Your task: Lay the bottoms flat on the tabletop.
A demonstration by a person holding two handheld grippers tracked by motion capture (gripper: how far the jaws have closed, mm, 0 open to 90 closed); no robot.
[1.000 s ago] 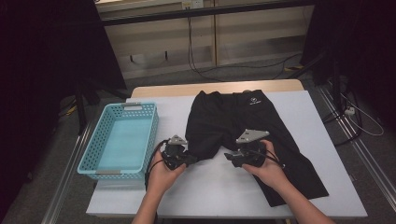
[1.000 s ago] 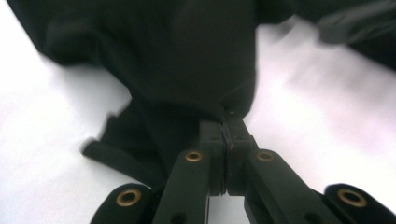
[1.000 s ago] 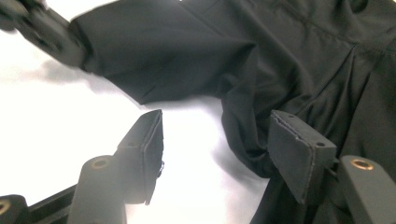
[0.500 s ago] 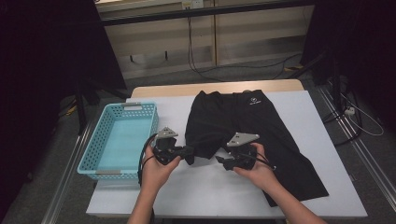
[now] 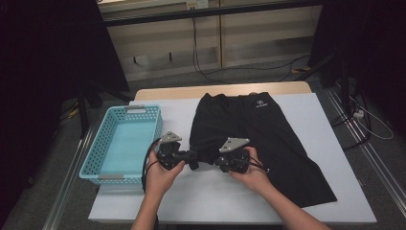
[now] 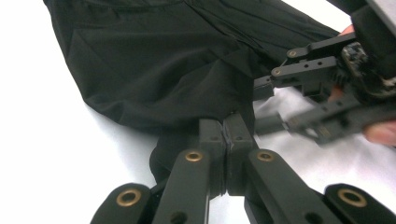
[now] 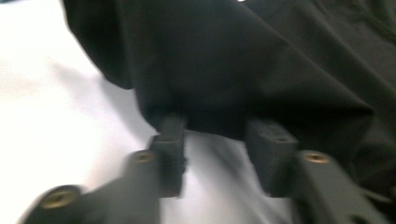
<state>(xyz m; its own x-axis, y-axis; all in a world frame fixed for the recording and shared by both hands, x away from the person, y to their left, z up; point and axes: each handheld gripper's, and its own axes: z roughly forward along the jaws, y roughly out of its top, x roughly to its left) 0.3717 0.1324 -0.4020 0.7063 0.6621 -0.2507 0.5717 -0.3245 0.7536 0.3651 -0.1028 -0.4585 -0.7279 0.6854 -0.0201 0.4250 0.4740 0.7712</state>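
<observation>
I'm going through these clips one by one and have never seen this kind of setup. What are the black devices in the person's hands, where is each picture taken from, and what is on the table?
A person holds a hand-held two-jaw tool in each hand. The high view looks down on the white table. On it lie black fabric shorts and, to their left, a light blue perforated plastic basket.

The other two pictures come from cameras riding on each tool, looking along its jaws. The left gripper has its jaws pressed together on the shorts' hem. The right gripper has its jaws apart at the fabric's edge, not yet clamped; that picture is blurred.
</observation>
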